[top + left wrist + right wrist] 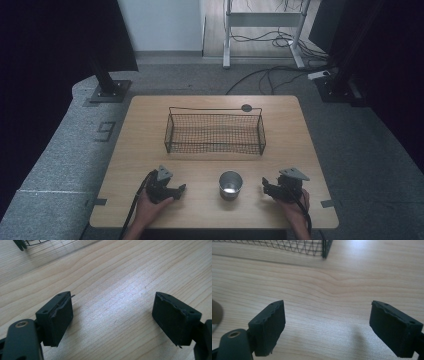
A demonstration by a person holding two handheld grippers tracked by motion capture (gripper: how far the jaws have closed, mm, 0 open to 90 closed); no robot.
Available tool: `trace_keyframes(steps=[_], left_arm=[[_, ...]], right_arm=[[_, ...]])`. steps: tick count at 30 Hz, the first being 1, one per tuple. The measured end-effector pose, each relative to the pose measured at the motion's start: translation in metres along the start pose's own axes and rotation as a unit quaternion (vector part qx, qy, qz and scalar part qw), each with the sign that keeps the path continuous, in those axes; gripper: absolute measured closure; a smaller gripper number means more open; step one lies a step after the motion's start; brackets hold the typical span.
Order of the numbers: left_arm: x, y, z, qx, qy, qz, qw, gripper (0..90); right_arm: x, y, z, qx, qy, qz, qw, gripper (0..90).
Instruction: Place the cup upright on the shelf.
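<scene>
Wooden table [150,125] — shiny metal cup [230,184] (upright).

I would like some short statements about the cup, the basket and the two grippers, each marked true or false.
1. The metal cup stands upright between the two grippers. True.
2. The left gripper is shut on the cup. False: its jaws stand open over bare wood.
3. The wire basket has the cup inside it. False: the cup stands on the table, nearer the person.
4. The right gripper is open. True.
</scene>
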State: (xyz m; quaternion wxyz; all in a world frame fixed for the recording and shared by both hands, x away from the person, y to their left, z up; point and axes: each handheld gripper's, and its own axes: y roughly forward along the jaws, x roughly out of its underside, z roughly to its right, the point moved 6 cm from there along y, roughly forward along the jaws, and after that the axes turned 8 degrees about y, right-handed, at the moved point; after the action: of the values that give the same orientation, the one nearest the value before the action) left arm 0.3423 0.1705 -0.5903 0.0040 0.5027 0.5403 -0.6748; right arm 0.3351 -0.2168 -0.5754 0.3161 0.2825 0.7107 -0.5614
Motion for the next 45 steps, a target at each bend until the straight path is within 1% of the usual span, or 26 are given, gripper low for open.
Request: trace_keyframes(steps=[3,4,5,6,8,9,10,12,15,19,20,25,26,27,29,30,31,33,34,36,43,45], left_arm=[[0.000,0.000,0.000,0.000,0.000,0.000,1.0000,17.0],[0.000,0.000,0.000,0.000,0.000,0.000,1.0000,17.0],[0.000,0.000,0.000,0.000,0.000,0.000,1.0000,17.0],[0.000,0.000,0.000,0.000,0.000,0.000,1.0000,17.0],[0.000,0.000,0.000,0.000,0.000,0.000,1.0000,17.0],[0.000,0.000,0.000,0.000,0.000,0.000,1.0000,17.0],[0.000,0.000,0.000,0.000,0.000,0.000,1.0000,17.0],[0.000,0.000,0.000,0.000,0.000,0.000,1.0000,17.0],[0.000,0.000,0.000,0.000,0.000,0.000,1.0000,17.0],[0.000,0.000,0.000,0.000,0.000,0.000,1.0000,16.9],[0.000,0.000,0.000,0.000,0.000,0.000,1.0000,17.0],[0.000,0.000,0.000,0.000,0.000,0.000,1.0000,17.0],[0.000,0.000,0.000,0.000,0.000,0.000,1.0000,17.0],[0.000,0.000,0.000,0.000,0.000,0.000,1.0000,17.0],[0.000,0.000,0.000,0.000,0.000,0.000,1.0000,17.0],[0.000,0.000,0.000,0.000,0.000,0.000,1.0000,17.0],[0.000,0.000,0.000,0.000,0.000,0.000,1.0000,17.0],[0.000,0.000,0.000,0.000,0.000,0.000,1.0000,17.0],[0.000,0.000,0.000,0.000,0.000,0.000,1.0000,17.0],[0.000,0.000,0.000,0.000,0.000,0.000,1.0000,17.0],[0.000,0.000,0.000,0.000,0.000,0.000,1.0000,17.0],[0.000,0.000,0.000,0.000,0.000,0.000,1.0000,17.0]], right_arm=[[-0.001,-0.004,-0.002,-0.005,-0.002,0.005,1.0000,13.6],[-0.003,-0.007,-0.005,-0.012,-0.003,0.012,0.9999,14.1],[-0.003,-0.007,-0.005,-0.012,-0.003,0.012,0.9999,14.1],[-0.004,-0.011,-0.007,-0.019,-0.002,0.017,0.9997,14.6],[-0.006,-0.014,-0.011,-0.026,-0.003,0.023,0.9994,15.0],[-0.006,-0.014,-0.011,-0.026,-0.003,0.023,0.9994,15.0],[-0.007,-0.017,-0.013,-0.033,-0.005,0.027,0.9991,15.4],[-0.008,-0.019,-0.016,-0.037,-0.008,0.029,0.9989,15.6],[-0.009,-0.022,-0.020,-0.057,-0.005,0.031,0.9979,15.9],[-0.012,-0.027,-0.025,-0.072,-0.006,0.038,0.9967,15.9],[-0.012,-0.027,-0.025,-0.072,-0.006,0.038,0.9967,15.9],[-0.015,-0.036,-0.035,-0.093,-0.008,0.048,0.9944,16.0],[-0.015,-0.036,-0.035,-0.093,-0.008,0.048,0.9944,16.0],[-0.016,-0.039,-0.040,-0.104,-0.010,0.051,0.9932,15.9],[-0.017,-0.042,-0.044,-0.121,-0.008,0.053,0.9912,15.8],[-0.017,-0.042,-0.044,-0.121,-0.008,0.053,0.9912,15.8],[-0.018,-0.044,-0.048,-0.131,-0.007,0.055,0.9898,15.8],[-0.018,-0.047,-0.051,-0.139,-0.009,0.055,0.9888,15.7],[-0.018,-0.047,-0.051,-0.139,-0.009,0.055,0.9888,15.7],[-0.019,-0.048,-0.057,-0.144,-0.015,0.056,0.9879,15.6],[-0.018,-0.051,-0.066,-0.152,-0.026,0.055,0.9865,15.4],[-0.018,-0.051,-0.071,-0.158,-0.031,0.054,0.9855,15.1]])
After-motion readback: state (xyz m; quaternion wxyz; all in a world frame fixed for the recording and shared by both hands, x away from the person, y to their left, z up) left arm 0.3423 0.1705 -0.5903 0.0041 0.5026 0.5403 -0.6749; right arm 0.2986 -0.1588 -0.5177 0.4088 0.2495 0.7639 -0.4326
